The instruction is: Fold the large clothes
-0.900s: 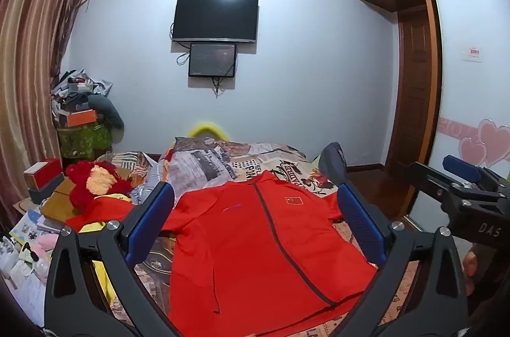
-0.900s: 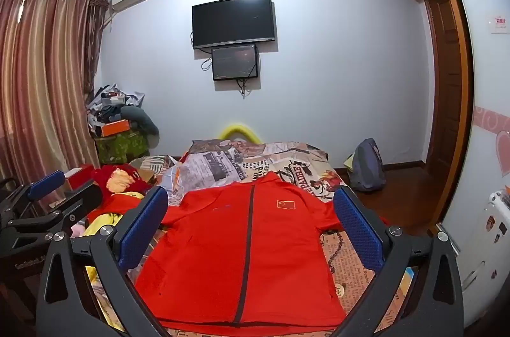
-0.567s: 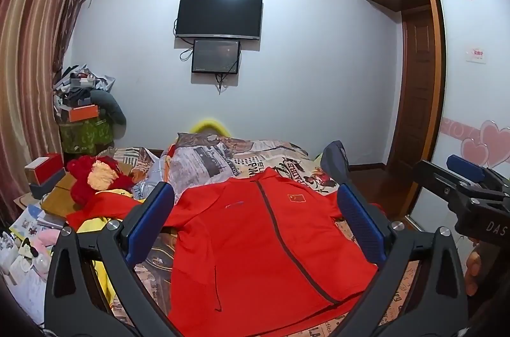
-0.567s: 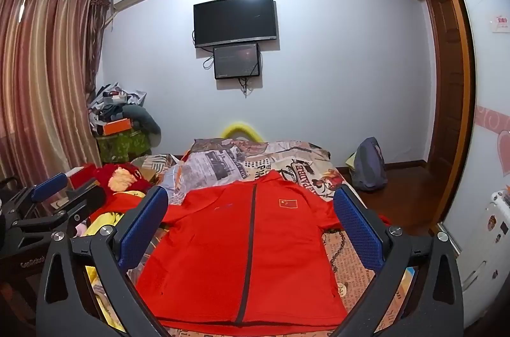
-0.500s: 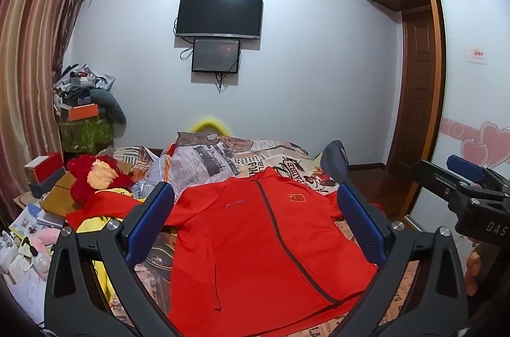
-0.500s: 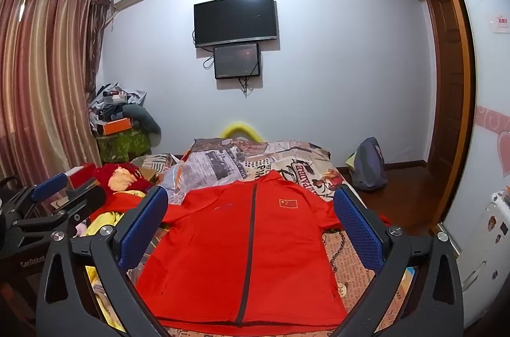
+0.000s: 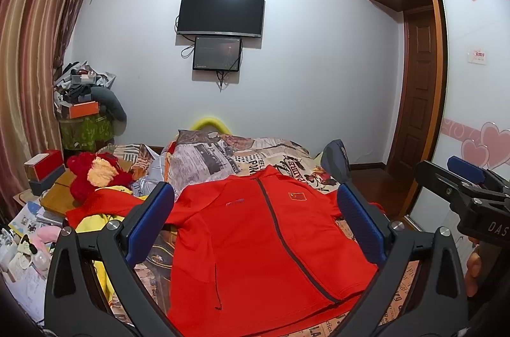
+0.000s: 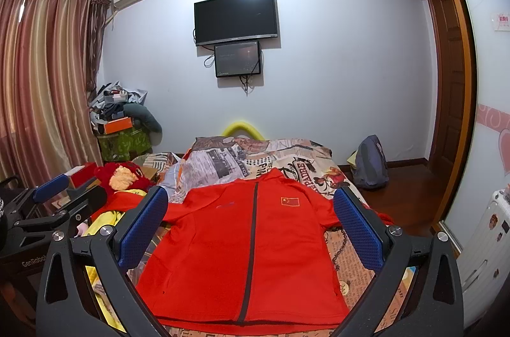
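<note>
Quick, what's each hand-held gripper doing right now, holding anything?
Left hand-held gripper: open, holding nothing, above the red jacket.
Right hand-held gripper: open, holding nothing.

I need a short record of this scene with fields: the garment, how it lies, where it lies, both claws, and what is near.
garment: red jacket with dark front zipper and a small flag patch on the chest
how it lies: spread flat, front up, zipped, not yet folded
surface: bed with newspaper-print cover
left claw: open, holds nothing, above the jacket
right claw: open, holds nothing, above the jacket
beside the bed: red plush toy, yellow cloth
wall: television with a smaller screen below
floor: grey backpack
</note>
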`<state>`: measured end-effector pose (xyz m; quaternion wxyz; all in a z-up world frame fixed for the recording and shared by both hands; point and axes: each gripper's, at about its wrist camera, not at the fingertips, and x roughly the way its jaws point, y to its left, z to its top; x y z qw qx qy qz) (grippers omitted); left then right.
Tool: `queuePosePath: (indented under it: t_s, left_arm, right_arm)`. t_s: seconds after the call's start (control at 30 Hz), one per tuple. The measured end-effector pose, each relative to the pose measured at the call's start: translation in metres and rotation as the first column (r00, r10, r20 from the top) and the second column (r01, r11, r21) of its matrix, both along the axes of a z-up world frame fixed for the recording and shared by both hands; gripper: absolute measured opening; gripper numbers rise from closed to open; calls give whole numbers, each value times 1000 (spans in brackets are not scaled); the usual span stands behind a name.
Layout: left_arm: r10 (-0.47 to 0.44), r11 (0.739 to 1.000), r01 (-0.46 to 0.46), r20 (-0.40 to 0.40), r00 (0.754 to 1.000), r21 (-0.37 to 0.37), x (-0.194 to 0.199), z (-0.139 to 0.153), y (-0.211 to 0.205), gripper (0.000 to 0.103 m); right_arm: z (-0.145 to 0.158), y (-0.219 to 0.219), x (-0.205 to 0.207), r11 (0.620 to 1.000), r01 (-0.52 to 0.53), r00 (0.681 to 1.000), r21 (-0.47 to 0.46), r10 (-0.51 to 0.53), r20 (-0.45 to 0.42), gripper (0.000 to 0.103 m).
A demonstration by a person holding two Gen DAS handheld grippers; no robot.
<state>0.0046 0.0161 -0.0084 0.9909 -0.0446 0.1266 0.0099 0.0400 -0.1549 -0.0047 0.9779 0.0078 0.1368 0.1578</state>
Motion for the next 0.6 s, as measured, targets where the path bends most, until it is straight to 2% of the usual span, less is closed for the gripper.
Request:
queuePosePath:
  t_s: [0.6]
  left_arm:
    - [5,1000,-5,-11,1000,-7,3,3,-2,103]
  right_arm:
    - [0,-1,1,1000,-1,1000,2,1,-6,103]
